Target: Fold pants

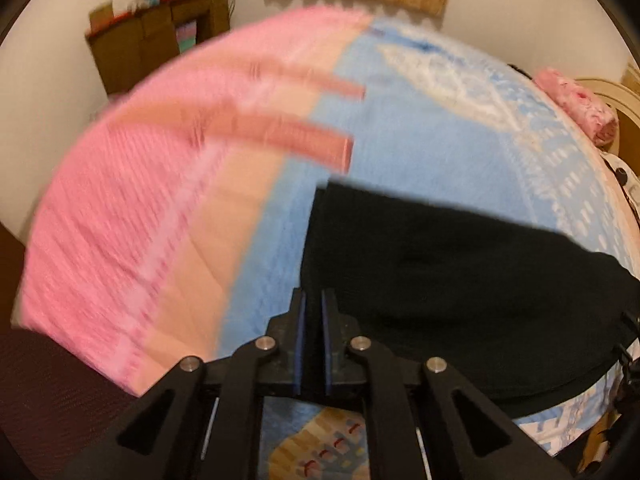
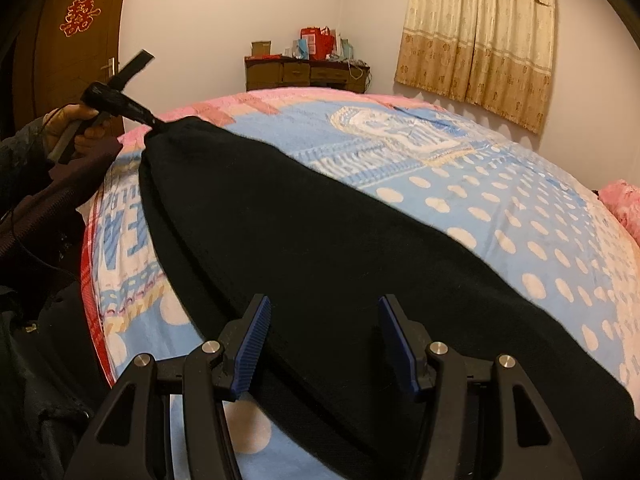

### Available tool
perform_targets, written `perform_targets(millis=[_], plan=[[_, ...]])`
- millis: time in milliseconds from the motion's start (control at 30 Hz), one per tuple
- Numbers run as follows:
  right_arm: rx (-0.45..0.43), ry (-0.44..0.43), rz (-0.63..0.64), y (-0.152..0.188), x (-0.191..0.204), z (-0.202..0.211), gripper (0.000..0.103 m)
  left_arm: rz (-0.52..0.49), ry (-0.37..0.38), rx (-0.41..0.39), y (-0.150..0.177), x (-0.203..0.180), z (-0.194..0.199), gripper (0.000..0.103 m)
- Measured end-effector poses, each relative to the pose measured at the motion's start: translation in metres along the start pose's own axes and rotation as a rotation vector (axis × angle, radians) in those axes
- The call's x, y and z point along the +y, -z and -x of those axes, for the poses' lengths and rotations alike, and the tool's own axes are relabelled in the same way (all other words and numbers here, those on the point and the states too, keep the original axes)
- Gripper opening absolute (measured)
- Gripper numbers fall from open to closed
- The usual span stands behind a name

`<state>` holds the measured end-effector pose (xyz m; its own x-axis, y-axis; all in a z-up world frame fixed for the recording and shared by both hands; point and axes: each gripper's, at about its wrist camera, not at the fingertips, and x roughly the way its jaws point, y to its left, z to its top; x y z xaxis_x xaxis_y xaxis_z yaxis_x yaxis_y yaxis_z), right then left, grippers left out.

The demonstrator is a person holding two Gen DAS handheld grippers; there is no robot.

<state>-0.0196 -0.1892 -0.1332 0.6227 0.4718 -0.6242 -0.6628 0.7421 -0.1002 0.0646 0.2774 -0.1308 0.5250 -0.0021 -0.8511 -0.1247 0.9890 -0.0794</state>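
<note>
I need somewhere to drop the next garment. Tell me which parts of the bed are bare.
Free: the blue dotted blanket between the black pants and the pink pillow, and the pink striped end toward the brown dresser. Crowded: the near edge, where both grippers work the pants.

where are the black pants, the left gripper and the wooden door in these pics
black pants [image 2: 320, 248], right wrist view, middle of the dark cloth on the bed
left gripper [image 2: 154, 122], right wrist view, fingertips at the pants' far corner
wooden door [image 2: 76, 56], right wrist view, panel below the red emblem
</note>
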Motion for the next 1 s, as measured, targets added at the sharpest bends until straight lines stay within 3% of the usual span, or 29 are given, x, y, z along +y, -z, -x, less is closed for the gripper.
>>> perform_targets(millis=[167, 400, 467, 533, 633, 833, 1000], plan=[[0.012, 0.02, 0.05, 0.005, 0.007, 0.005, 0.058, 0.046, 0.043, -0.024, 0.003, 0.009, 0.009, 0.015], [0.045, 0.031, 0.101, 0.005, 0.02, -0.008, 0.057, 0.034, 0.055, -0.042, 0.015, 0.011, 0.019, 0.013], [0.036, 0.021, 0.126, 0.005, 0.025, -0.009, 0.045, 0.048, 0.065, -0.029, 0.015, 0.014, 0.017, 0.012], [0.032, 0.017, 0.142, 0.002, 0.03, -0.006, 0.011, 0.053, 0.073, -0.032, 0.015, 0.015, 0.019, 0.01], [0.035, 0.036, 0.184, 0.0, 0.037, 0.0, 0.0, 0.049, 0.079, -0.042, 0.018, 0.018, 0.026, 0.008], [0.063, 0.0, 0.178, 0.001, 0.04, 0.002, 0.0, 0.047, 0.074, -0.03, 0.023, 0.021, 0.022, 0.007], [0.09, 0.051, 0.301, 0.002, 0.061, -0.008, 0.002, 0.057, 0.081, -0.03, 0.025, 0.02, 0.017, 0.007]])
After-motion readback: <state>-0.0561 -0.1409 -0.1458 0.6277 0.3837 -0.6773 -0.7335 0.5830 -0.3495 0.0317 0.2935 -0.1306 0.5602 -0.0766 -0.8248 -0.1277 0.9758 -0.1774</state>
